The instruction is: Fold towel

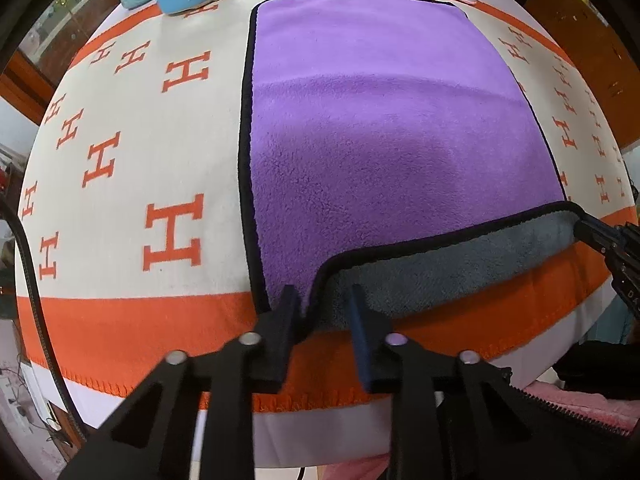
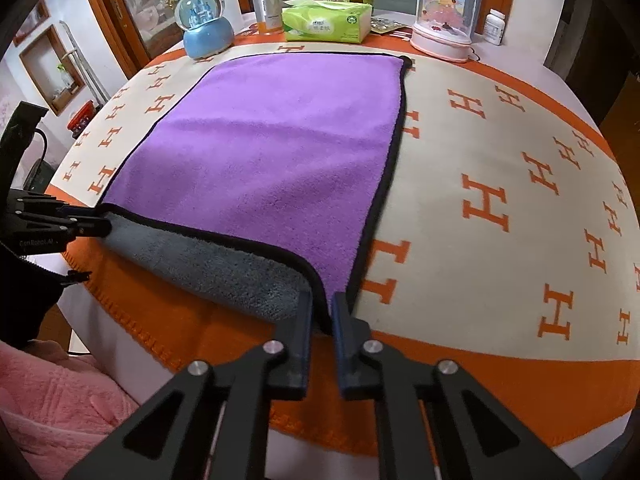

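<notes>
A purple towel (image 1: 380,120) with a black hem and grey underside lies flat on the table; it also shows in the right wrist view (image 2: 272,152). Its near edge is lifted, showing the grey underside (image 1: 440,268). My left gripper (image 1: 324,300) holds the near left corner between its fingers, jaws partly apart around the cloth. My right gripper (image 2: 322,308) is shut on the near right corner. The right gripper shows in the left wrist view (image 1: 600,236), and the left gripper shows in the right wrist view (image 2: 92,224).
An orange and cream blanket with H marks (image 1: 132,168) covers the table. At the far edge stand a blue snow globe (image 2: 206,28), a green tissue pack (image 2: 326,22), a pink domed toy (image 2: 444,12) and bottles. Pink cloth (image 2: 52,396) lies below the near edge.
</notes>
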`<state>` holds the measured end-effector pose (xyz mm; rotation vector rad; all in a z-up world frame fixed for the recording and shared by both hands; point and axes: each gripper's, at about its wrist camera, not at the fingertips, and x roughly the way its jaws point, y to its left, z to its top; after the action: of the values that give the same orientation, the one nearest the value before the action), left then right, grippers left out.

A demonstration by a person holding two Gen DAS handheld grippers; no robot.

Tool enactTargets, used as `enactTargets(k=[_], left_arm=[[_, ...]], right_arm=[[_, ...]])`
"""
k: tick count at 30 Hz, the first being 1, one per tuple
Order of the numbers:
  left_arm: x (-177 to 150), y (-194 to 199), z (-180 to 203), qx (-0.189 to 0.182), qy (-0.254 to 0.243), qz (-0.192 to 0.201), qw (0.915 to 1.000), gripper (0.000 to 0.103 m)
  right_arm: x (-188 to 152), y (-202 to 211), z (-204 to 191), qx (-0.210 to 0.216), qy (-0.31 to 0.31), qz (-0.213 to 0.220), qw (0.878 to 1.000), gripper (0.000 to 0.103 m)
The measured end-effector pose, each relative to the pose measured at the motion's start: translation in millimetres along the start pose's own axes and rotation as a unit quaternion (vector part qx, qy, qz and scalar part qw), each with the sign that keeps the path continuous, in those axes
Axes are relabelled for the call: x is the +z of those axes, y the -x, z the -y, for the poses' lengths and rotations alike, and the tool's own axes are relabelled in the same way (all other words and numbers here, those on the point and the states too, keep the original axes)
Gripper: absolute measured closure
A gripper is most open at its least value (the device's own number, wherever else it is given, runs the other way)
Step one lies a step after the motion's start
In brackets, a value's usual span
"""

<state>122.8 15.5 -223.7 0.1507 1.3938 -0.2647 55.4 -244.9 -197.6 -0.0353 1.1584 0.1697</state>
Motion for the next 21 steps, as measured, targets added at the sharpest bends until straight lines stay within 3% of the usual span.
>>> enactTargets(k=[3, 15, 21], left_arm=[[-2.7, 1.2, 1.8, 0.003, -0.004, 0.003, 1.0, 0.092], [4.9, 9.3, -1.0, 0.022, -0.003, 0.004, 0.9998, 0.097], [16.3, 29.3, -9.2, 0.009, -0.002, 0.013, 0.9999, 0.098]], right_arm=[[-0.4, 1.6, -1.5, -0.001, 0.004, 0.003, 1.0, 0.098], [2.7, 10.1, -1.4, -0.003, 0.001, 0.02, 1.0, 0.099], [9.8, 21.0, 2.1, 0.003, 0.0, 0.033, 0.999, 0.099]])
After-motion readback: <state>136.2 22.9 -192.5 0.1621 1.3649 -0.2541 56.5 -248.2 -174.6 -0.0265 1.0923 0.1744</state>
